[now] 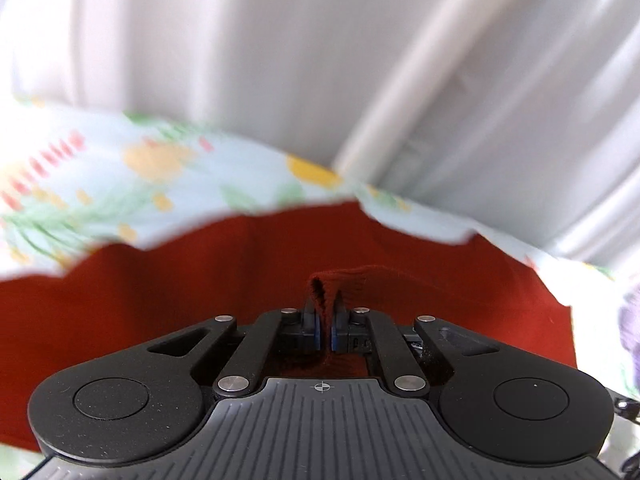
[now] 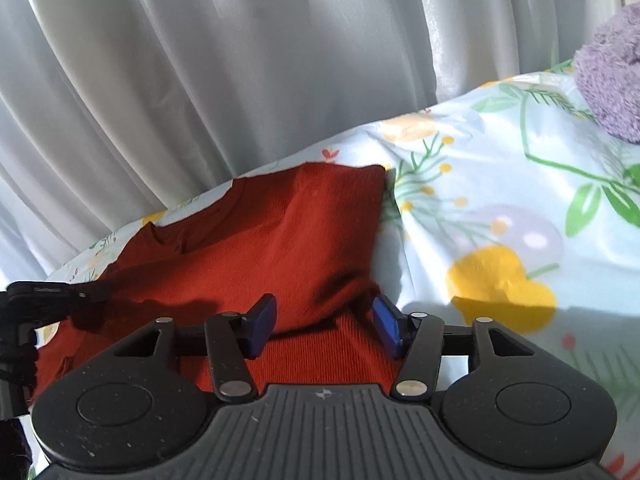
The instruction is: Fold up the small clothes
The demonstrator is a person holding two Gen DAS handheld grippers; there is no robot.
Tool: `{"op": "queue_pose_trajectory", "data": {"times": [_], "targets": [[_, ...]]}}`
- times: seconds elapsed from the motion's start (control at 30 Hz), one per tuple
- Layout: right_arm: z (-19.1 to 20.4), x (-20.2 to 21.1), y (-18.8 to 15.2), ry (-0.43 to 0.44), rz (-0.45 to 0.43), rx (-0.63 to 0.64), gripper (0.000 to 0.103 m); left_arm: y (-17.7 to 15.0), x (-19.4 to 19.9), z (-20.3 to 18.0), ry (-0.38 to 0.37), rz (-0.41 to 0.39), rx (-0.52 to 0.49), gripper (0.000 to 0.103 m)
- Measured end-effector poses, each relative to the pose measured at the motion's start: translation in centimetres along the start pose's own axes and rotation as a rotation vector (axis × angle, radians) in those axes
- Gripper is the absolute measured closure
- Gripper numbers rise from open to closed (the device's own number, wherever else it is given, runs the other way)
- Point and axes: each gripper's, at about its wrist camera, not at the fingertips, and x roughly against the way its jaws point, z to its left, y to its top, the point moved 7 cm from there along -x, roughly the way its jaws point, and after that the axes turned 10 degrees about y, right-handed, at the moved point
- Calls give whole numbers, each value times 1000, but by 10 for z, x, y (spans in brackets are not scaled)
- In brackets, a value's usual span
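We see the left hand-held gripper (image 1: 325, 312) clenched on a pinched fold of the red knit garment (image 2: 256, 248), which lies on the floral bedsheet (image 2: 480, 184). Our right hand-held gripper (image 2: 325, 326) is released, its blue pads (image 2: 262, 326) straddling the garment's ribbed edge without pressing. Grey curtains (image 2: 200, 60) hang at twelve o'clock; a purple fluffy thing (image 2: 612, 80) sits at two o'clock.

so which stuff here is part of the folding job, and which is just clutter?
In play:
- red knit garment
- left gripper, shut on a pinch of it
- right gripper, open over it

Just there:
- floral sheet
- purple fluffy item
- white curtain
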Motion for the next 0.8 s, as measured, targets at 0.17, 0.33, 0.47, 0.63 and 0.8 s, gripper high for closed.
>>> {"op": "queue_pose_trajectory", "data": {"times": [0.17,0.33,0.47,0.63,0.8], "targets": [[-13,-28,23,11,10,-70,40,1,-8,13,27,41,4,97],[-19,-66,37,16,33,-94,38,-7,-17,19,32,83,11,97],[-16,-87,38,-13,49,-43,70,-9,-22,14,31,83,-10,97],[-7,-83,44,-99,-14,89,96,-8,-26,2,-9,65,-18,97],[-25,-87,40,-167,-35,71,96,-13,-47,-5,33,98,-12,96]]}}
